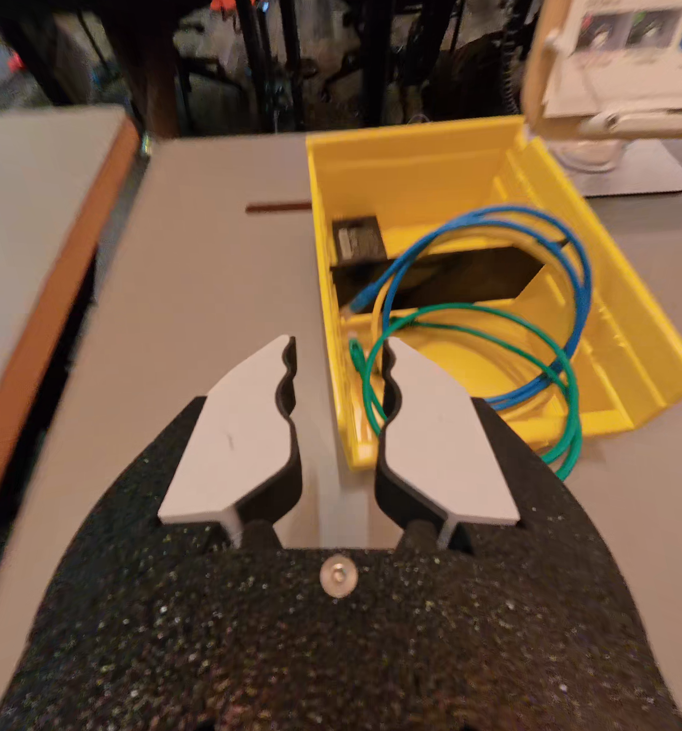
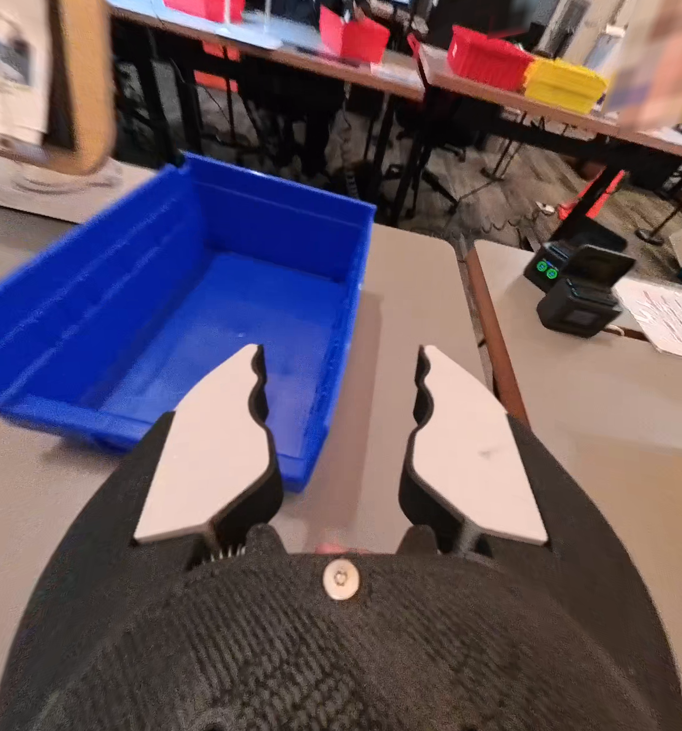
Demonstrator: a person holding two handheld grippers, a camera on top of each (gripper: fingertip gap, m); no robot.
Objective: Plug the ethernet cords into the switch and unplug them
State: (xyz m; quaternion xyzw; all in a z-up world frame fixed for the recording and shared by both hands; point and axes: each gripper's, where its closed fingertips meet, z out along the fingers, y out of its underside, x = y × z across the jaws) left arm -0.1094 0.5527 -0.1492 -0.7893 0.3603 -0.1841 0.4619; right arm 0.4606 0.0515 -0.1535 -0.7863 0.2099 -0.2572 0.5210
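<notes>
Left wrist view shows a yellow bin (image 1: 410, 170) on the grey worktop (image 1: 213, 277), holding a flat black switch (image 1: 470, 277) laid across its floor, with a small black adapter (image 1: 357, 239) behind it. Coiled over the switch lie a blue cord (image 1: 580, 277), a green cord (image 1: 564, 379) spilling over the bin's near rim, and a yellow cord (image 1: 377, 316); their plugs hang loose near the bin's left wall. The left claw (image 1: 339, 348) hovers above the worktop at the bin's near left corner, jaws narrowly apart and empty. In the right wrist view, the right claw (image 2: 339, 350) hangs wide and empty over the right edge of a blue bin (image 2: 272, 221).
</notes>
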